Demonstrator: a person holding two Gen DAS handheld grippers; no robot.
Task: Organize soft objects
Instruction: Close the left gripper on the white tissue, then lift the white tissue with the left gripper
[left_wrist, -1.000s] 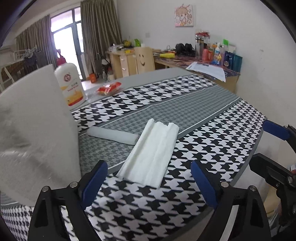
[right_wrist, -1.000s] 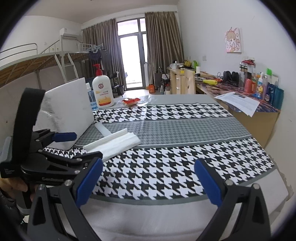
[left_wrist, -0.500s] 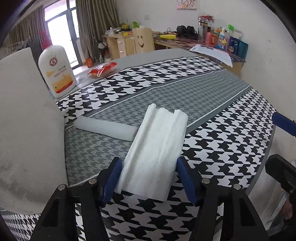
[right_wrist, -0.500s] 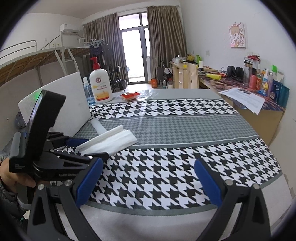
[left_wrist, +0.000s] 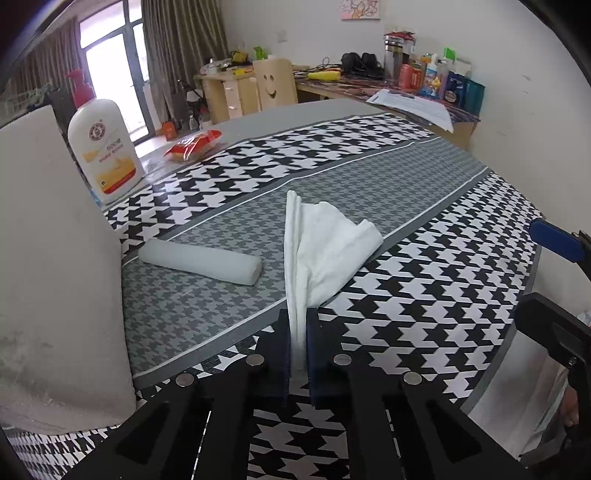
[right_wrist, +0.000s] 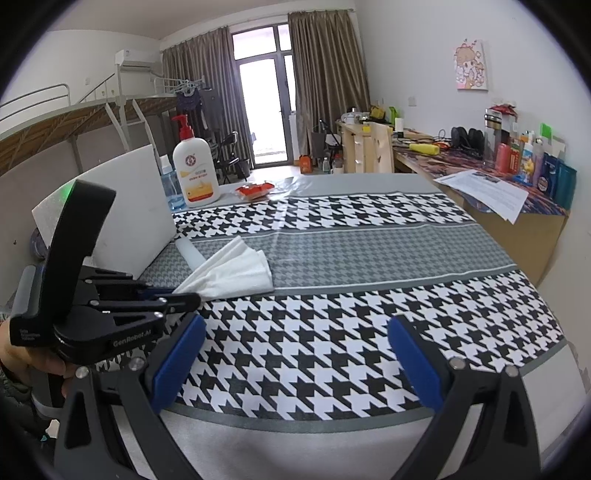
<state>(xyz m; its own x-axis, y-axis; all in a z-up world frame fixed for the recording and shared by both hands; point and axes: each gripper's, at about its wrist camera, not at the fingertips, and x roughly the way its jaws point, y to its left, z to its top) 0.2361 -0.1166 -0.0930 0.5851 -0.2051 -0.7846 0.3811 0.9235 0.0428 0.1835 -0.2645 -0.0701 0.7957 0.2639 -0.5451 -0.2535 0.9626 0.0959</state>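
A folded white cloth (left_wrist: 325, 247) lies on the houndstooth tablecloth (left_wrist: 424, 295). My left gripper (left_wrist: 298, 332) is shut on the cloth's near end, which is pinched into a thin ridge between the blue pads while the far end fans out. A white foam roll (left_wrist: 199, 260) lies just to its left, beside a big white foam block (left_wrist: 55, 266). In the right wrist view the cloth (right_wrist: 236, 271) spreads from the left gripper (right_wrist: 184, 295). My right gripper (right_wrist: 295, 354) stands open over the table's near edge, with nothing between its fingers.
A white pump bottle (left_wrist: 103, 147) and a red snack packet (left_wrist: 194, 144) stand at the table's far left. A desk (right_wrist: 498, 177) crowded with bottles and papers runs along the right wall. A hand (right_wrist: 22, 365) holds the left gripper.
The left gripper came down over the cloth's near end and shut on it, bunching that end into a narrow ridge. The right gripper has stayed in place.
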